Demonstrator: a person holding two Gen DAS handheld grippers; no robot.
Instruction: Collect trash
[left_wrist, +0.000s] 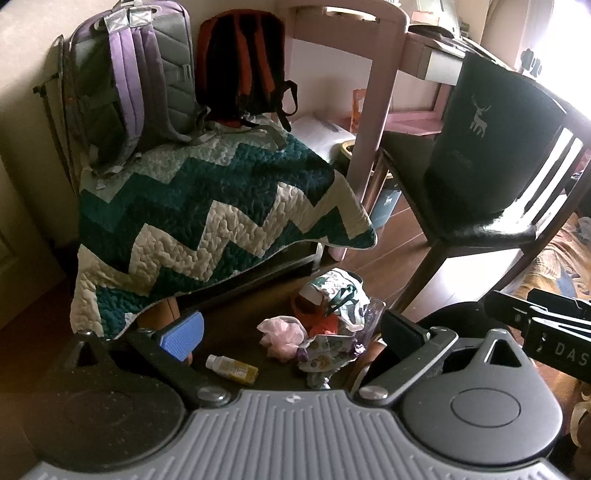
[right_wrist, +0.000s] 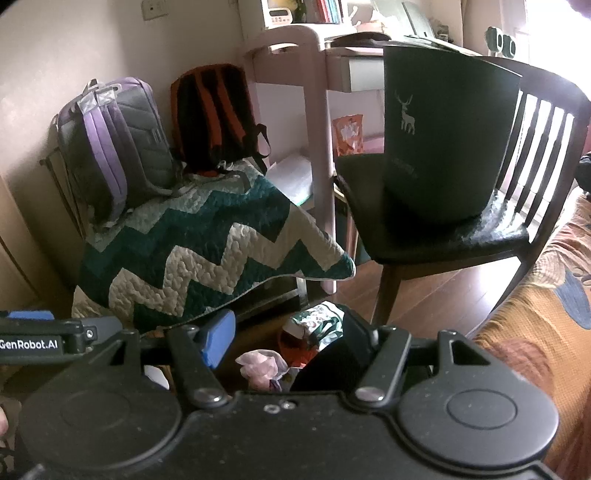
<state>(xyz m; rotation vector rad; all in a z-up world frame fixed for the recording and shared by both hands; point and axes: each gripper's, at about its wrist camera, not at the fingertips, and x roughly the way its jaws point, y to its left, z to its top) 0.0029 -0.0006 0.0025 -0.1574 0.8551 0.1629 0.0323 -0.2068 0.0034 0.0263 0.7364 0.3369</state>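
Trash pile (left_wrist: 325, 325) on floor; both grippers' jaws spread, empty.

the quilt (left_wrist: 207, 218) hides whatever it drapes over. the right claw (right_wrist: 280, 343) covers part of the trash pile (right_wrist: 314, 325). label on the small bottle (left_wrist: 232, 368) is too small to read.

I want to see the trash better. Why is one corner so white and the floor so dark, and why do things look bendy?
In the left wrist view, window glare whitens the upper right behind the chair, while the trash pile lies in shade. In the right wrist view, the glare is milder and the fisheye lens bends the desk leg.
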